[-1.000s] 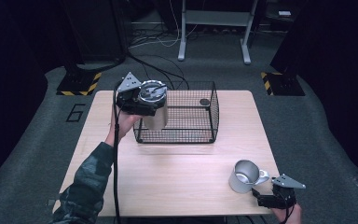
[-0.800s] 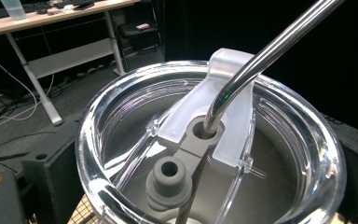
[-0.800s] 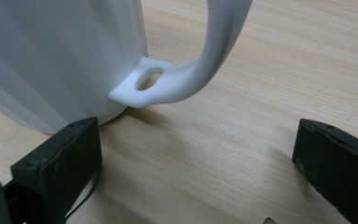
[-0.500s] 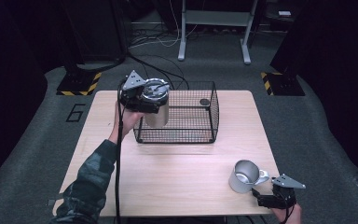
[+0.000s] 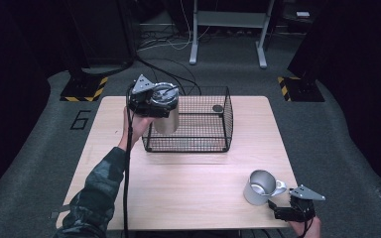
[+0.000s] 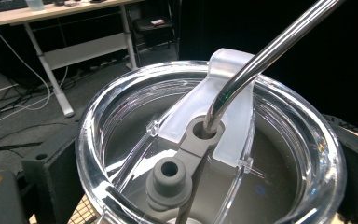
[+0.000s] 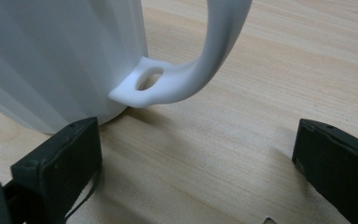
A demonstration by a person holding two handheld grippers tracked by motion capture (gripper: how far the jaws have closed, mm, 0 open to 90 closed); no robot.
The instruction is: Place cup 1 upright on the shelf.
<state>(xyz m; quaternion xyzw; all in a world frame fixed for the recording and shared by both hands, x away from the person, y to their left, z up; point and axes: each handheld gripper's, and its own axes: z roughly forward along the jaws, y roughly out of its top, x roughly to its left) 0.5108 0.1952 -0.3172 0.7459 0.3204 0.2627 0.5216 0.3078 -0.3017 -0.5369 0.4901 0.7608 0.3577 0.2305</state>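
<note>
Upper left of centre in the high view: tall stainless-steel tumbler with a clear plastic lid [image 5: 165,108], carried upright in the left gripper [image 5: 146,101] above the near-left corner of the black wire-mesh basket [image 5: 198,141], on the pale wooden table [image 5: 188,178]; judged to be lifted high so as to pass the basket's rim, whether going in or coming out not readable from these pictures. Small dark round object [image 5: 218,107] lying at the basket's far right corner, too small to identify. Centre of the left gripper view: the clear lid [image 6: 121,135] seen from close above, a bent metal straw [image 6: 256,60] running from its grey rubber port toward the upper right of the frame, a second grey stopper [image 6: 168,179] just below the port; level lid and standing straw consistent with a hold meant to keep the tumbler from tipping. Jaws of the left gripper hidden behind the tumbler, so the width of opening not readable; grip on the tumbler inferred from its position clear of the table. Lower right of the high view: right gripper [image 5: 290,210] resting low at the table's near edge, just beside the ribbed white enamel mug [image 5: 260,187] standing upright with its handle turned toward the gripper. In the right gripper view: right gripper [image 7: 196,158] spread wide, released, holding nothing, the left-hand jaw close to the mug's base, the mug's looped handle [image 7: 191,70] above the gap between the jaws; placing judged a ready stance for taking the handle.
</note>
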